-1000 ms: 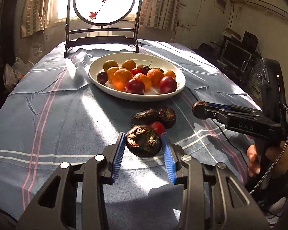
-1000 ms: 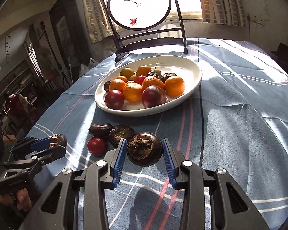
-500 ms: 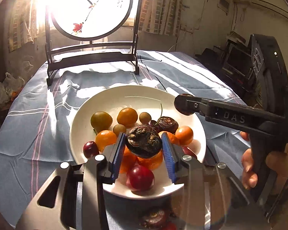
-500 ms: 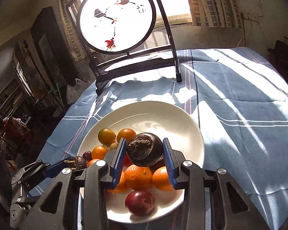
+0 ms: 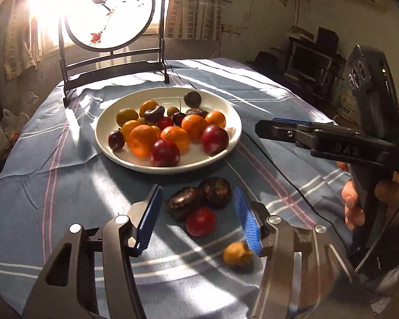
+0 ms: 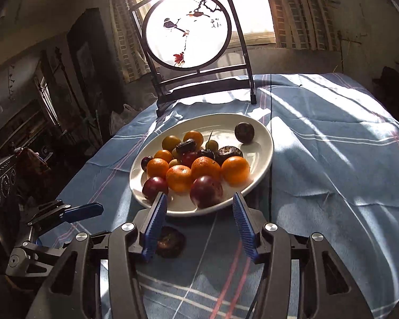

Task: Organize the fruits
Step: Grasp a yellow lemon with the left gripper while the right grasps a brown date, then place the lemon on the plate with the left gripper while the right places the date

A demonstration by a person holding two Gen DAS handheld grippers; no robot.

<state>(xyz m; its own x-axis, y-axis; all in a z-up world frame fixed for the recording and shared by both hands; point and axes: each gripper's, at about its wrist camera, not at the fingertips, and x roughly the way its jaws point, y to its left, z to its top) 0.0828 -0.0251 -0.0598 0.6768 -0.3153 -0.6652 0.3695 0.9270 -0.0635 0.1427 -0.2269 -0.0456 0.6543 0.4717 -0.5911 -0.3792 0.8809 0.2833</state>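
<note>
Right gripper [image 6: 198, 222] agape, dark fruit [image 6: 170, 241] half-hidden — blurred

Strong backlight from the window [image 5: 48, 13] blows out my left wrist view's upper left corner, with streaks of flare. Sun stripes and hard shadows cross the desk [image 6: 332, 159]. Room corners stay dim; fisheye bending curves the edges, and the lower right of the left view looks smeared.
</note>
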